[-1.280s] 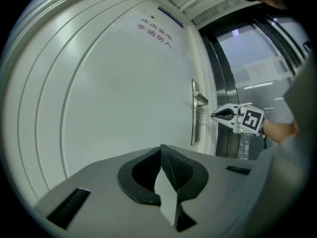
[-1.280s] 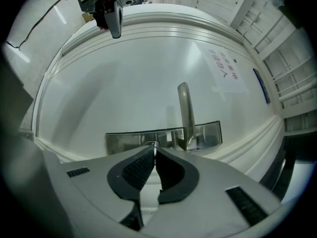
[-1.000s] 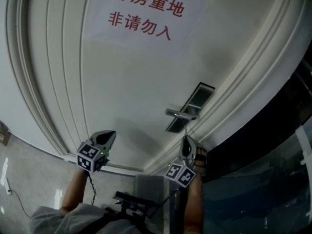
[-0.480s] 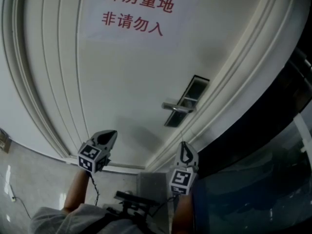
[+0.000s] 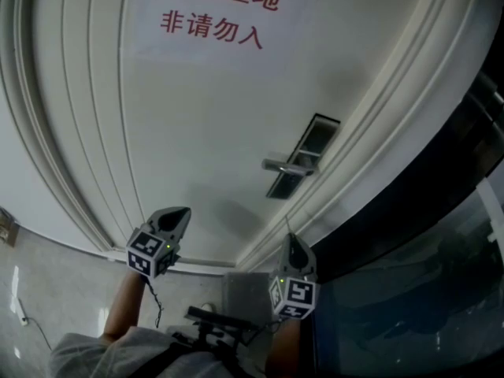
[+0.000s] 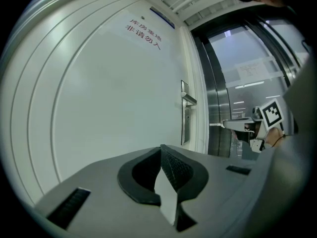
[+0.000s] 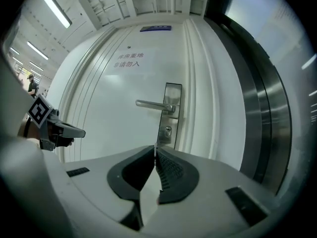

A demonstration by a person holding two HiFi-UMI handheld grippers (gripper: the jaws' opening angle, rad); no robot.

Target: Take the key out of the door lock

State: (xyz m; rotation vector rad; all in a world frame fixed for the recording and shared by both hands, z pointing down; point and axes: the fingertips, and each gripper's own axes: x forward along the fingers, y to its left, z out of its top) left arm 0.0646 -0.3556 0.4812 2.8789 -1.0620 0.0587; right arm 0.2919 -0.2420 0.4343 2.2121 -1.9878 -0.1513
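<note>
The white door [image 5: 197, 132] carries a steel lock plate [image 7: 169, 113] with a lever handle [image 7: 153, 104] and a keyhole [image 7: 168, 130] below it; nothing sticks out of the keyhole. My right gripper [image 7: 155, 148] is a short way back from the lock, its jaws pressed together. A thin silver sliver, seemingly the key [image 7: 155, 145], stands up between its tips. In the head view the right gripper [image 5: 290, 239] hangs below the handle [image 5: 283, 166]. My left gripper [image 5: 183, 211] is held off to the left, away from the lock, with its jaws shut on nothing [image 6: 161, 148].
A white paper sign with red characters [image 5: 213, 14] is stuck high on the door. Moulded door frame [image 5: 370, 132] and a dark metal-and-glass partition [image 5: 441, 235] run along the right. Grey tiled floor [image 5: 47, 290] lies at the lower left.
The right gripper has drawn back and down from the lock plate, where it was a second ago. The left gripper has barely moved.
</note>
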